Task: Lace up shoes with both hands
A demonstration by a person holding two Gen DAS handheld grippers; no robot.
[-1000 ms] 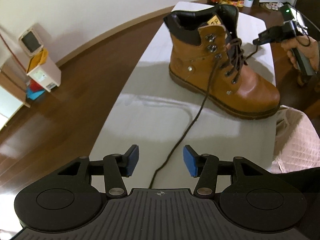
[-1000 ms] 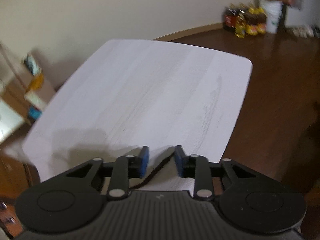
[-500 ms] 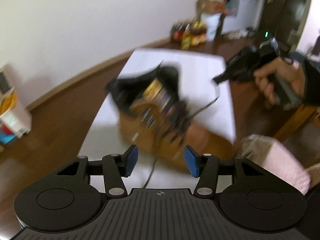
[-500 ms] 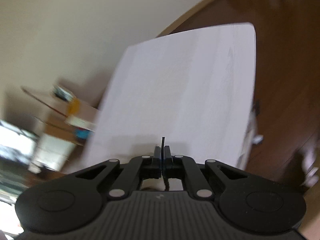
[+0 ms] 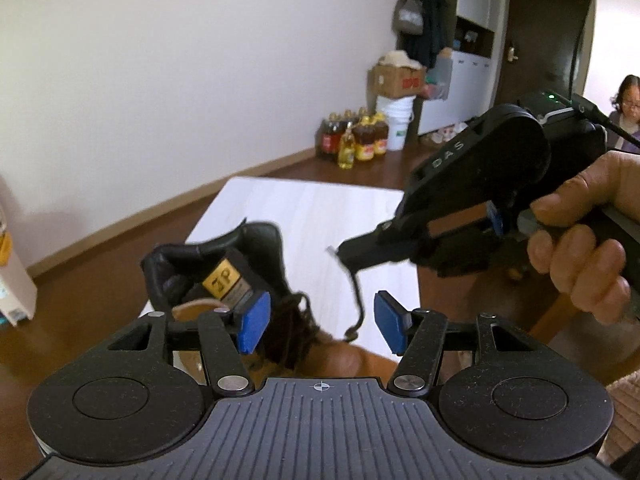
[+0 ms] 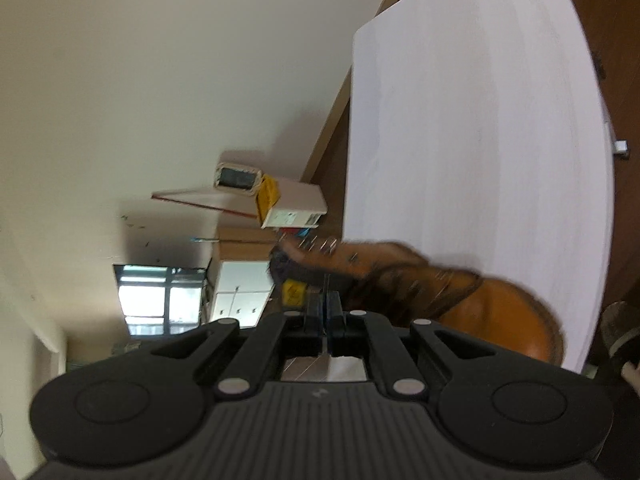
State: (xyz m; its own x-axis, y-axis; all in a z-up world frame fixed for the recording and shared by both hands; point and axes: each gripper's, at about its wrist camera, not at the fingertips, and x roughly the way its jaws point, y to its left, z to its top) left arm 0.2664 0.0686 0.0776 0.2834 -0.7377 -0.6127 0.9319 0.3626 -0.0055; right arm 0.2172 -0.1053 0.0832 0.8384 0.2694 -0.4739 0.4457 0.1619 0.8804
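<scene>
A tan leather boot [image 5: 348,356] with a black padded collar [image 5: 224,256] stands on the white table [image 5: 320,208], right under my left gripper [image 5: 320,326]. That gripper is open, and the boot's dark lacing shows between its blue pads [image 5: 252,322]. To the right a hand [image 5: 580,240] holds my right gripper [image 5: 340,250] above the boot. It is shut on the end of the dark lace [image 5: 358,300], which hangs down in a curve. In the right wrist view, rolled sideways, the right gripper [image 6: 325,304] is pressed shut, with the blurred boot [image 6: 460,300] behind it.
Oil bottles [image 5: 356,140], a white bucket [image 5: 396,120] and a cardboard box [image 5: 396,80] stand by the far wall. A person [image 5: 628,104] sits at the far right. Pink cloth [image 5: 624,400] lies at the lower right. A small bin [image 6: 288,204] stands beyond the table's left edge.
The right gripper closed on the lace end, rose and rolled sideways. The left gripper swung in over the boot and tilted up, so the boot now lies close under its pads.
</scene>
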